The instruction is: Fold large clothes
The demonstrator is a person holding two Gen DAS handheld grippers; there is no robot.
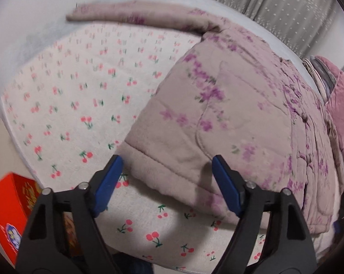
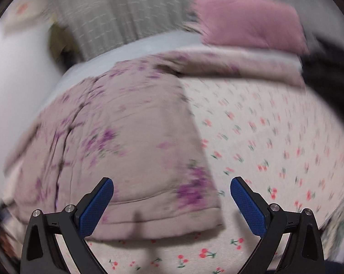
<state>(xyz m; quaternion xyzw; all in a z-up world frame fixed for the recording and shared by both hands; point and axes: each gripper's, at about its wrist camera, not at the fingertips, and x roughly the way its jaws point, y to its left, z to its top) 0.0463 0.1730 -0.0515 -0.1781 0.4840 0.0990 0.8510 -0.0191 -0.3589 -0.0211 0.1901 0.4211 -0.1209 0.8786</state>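
1. I have one padded floral jacket (image 1: 229, 114) spread on the bed, over the cherry-print sheet (image 1: 80, 105). Its hem lies along the bed's near edge, and one sleeve (image 1: 135, 14) stretches toward the far edge.
2. My left claw (image 1: 167, 173) is open with nothing pinched. It hovers over the jacket's near-left hem corner, which sits between the pads but untouched.
3. My right claw (image 2: 172, 196) is also open and empty, poised over the near-right hem corner. That view is blurred.
4. To do this well, I judge each claw should drop low, slide one pad under the thick hem, and bite all layers before lifting, both sides together.
5. Count: one jacket, two claws, one pink cushion (image 2: 249, 20), one red box (image 1: 7, 210) beside the bed.
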